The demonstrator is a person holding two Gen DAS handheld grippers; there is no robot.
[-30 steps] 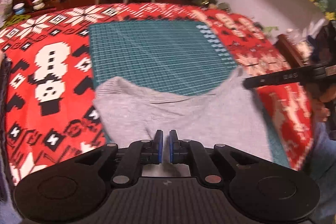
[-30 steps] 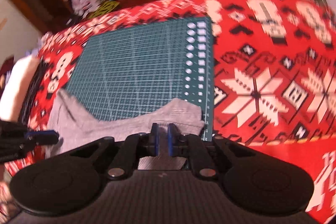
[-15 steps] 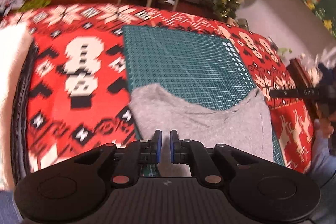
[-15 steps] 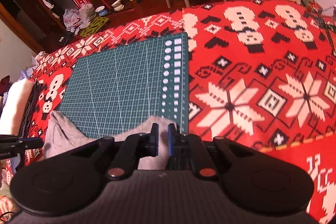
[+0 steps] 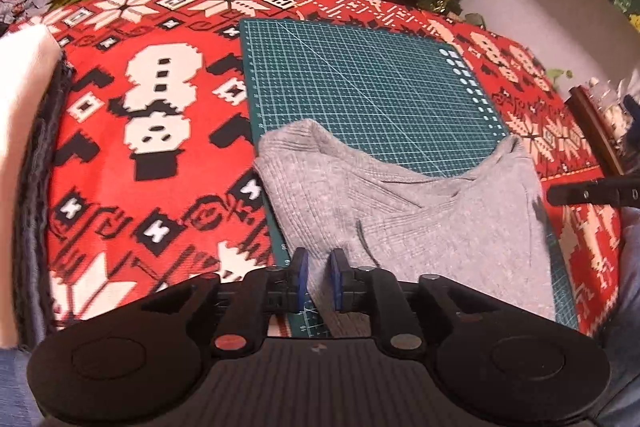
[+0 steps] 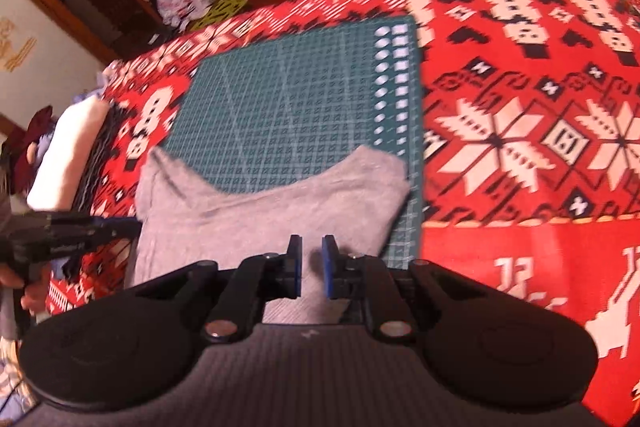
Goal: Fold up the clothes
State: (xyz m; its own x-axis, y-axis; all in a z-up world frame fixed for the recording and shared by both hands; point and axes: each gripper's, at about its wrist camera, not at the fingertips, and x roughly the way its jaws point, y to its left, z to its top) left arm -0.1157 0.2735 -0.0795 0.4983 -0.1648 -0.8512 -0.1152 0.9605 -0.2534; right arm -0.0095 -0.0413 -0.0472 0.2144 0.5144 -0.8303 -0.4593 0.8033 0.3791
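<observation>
Pinching the near hem of a grey ribbed garment, the left gripper and right gripper are each seen narrowly parted with cloth between their blue pads. The garment is spread, rumpled, over the near part of a green cutting mat, laid on a red patterned blanket.

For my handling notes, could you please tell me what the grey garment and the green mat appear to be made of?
Grey garment: likely soft knit cotton, matte, heathered, with ribbed lines and limp folds. Green mat: probably vinyl or rubber, smooth, flat, printed with a white grid.
</observation>
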